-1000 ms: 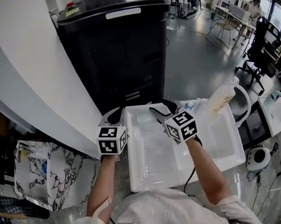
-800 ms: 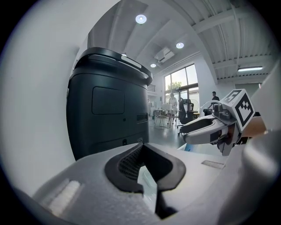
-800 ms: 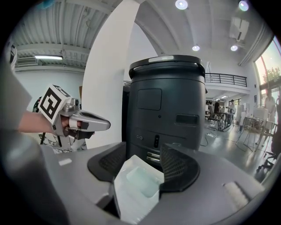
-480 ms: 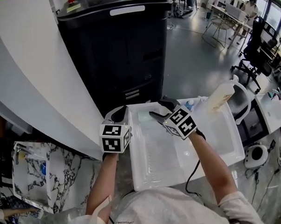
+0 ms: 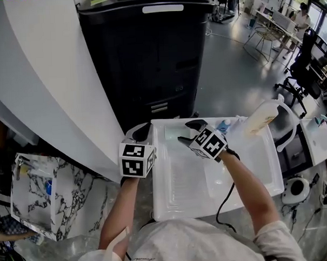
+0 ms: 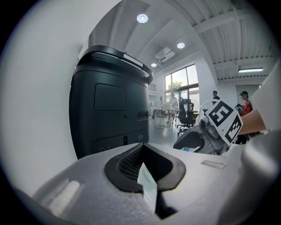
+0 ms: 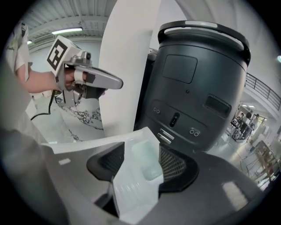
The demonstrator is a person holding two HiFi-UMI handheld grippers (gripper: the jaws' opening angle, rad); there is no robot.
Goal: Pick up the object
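A white, thin plastic tray (image 5: pixel 177 202) lies on the marble table in front of me. My left gripper (image 5: pixel 142 131) sits at the tray's far left corner. In the left gripper view its jaws (image 6: pixel 145 165) stand almost together, with a sliver of the tray's rim (image 6: pixel 148 184) pinched between the pads. My right gripper (image 5: pixel 187 130) hovers over the tray's far left part. Its jaws (image 7: pixel 140 162) are wide and still opening. Between them the tray's inside corner (image 7: pixel 140 176) shows, untouched by the pads.
A tall black machine (image 5: pixel 144 58) stands just beyond the tray, beside a white curved wall (image 5: pixel 42 78). A cream bottle (image 5: pixel 260 117) and a small blue item (image 5: pixel 224 124) sit at the tray's far right. A clear box (image 5: pixel 31 198) rests at the left.
The head camera has shifted a little. Both grippers keep nearly the same places at the tray's far left end.
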